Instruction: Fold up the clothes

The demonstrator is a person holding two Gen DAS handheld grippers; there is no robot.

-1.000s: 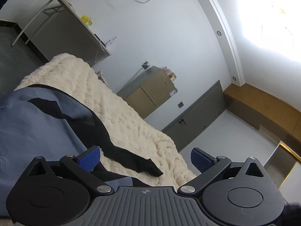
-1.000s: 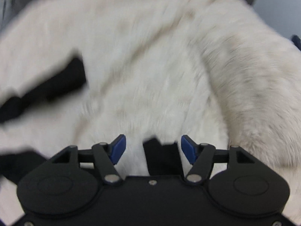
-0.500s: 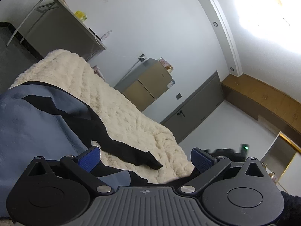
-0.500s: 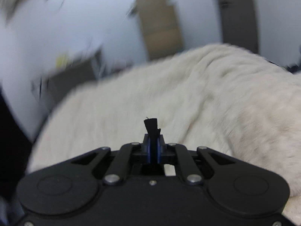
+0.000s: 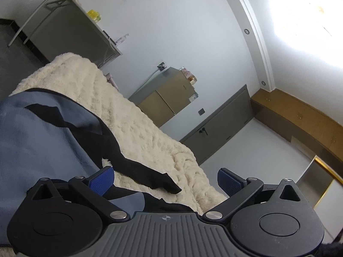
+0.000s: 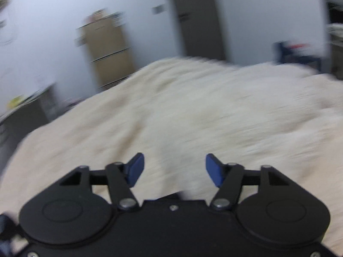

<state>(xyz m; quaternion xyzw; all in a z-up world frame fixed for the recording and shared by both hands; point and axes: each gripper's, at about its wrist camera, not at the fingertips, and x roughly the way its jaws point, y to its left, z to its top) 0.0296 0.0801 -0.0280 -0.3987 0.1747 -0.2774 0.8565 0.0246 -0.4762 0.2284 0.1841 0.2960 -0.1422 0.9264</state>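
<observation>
A blue-grey garment (image 5: pixel 36 141) with black trim lies on a cream fleece blanket (image 5: pixel 137 132). Its black sleeve or strap (image 5: pixel 150 177) trails across the blanket toward the near edge. My left gripper (image 5: pixel 165 181) hovers just above it, open, with nothing pressed between the blue pads (image 5: pixel 103 180). In the blurred right wrist view, my right gripper (image 6: pixel 174 169) is over bare blanket (image 6: pixel 193 111), its jaws opening, with no cloth between them. The garment does not show in that view.
A metal-frame table (image 5: pixel 70 21) and a tan cabinet (image 5: pixel 169 94) stand by the white wall beyond the bed. A grey double door (image 5: pixel 218 126) and wooden cabinets (image 5: pixel 300 115) lie further right. The blanket drops off at its near right edge.
The right gripper shut on a black piece of cloth, rose and swung, then let it go and stands open now. The left gripper and the garment stayed put.
</observation>
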